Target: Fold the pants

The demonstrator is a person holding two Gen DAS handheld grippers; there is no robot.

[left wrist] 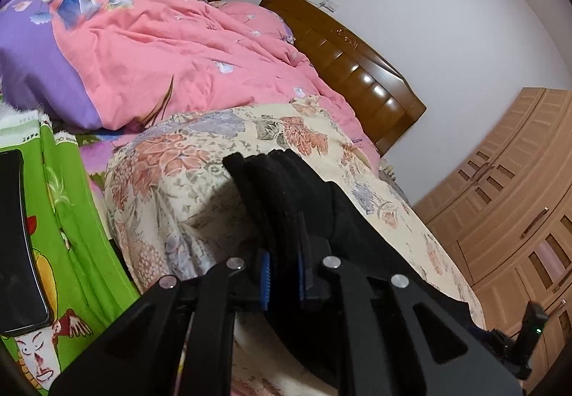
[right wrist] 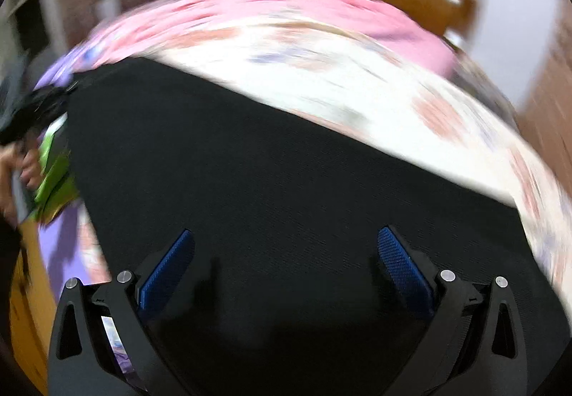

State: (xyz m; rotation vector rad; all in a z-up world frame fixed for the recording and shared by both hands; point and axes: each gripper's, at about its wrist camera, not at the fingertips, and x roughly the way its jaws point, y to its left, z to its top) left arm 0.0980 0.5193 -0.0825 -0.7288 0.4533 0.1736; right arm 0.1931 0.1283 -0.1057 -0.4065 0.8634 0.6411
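Spread across the bed's floral quilt (left wrist: pixel 200 160), the black pants (right wrist: pixel 279 160) are pinched at a bunched edge by the left gripper (left wrist: pixel 284 274), while the right gripper (right wrist: pixel 286 267) hovers wide open, holding nothing, so lifting one-sided could skew the fold.
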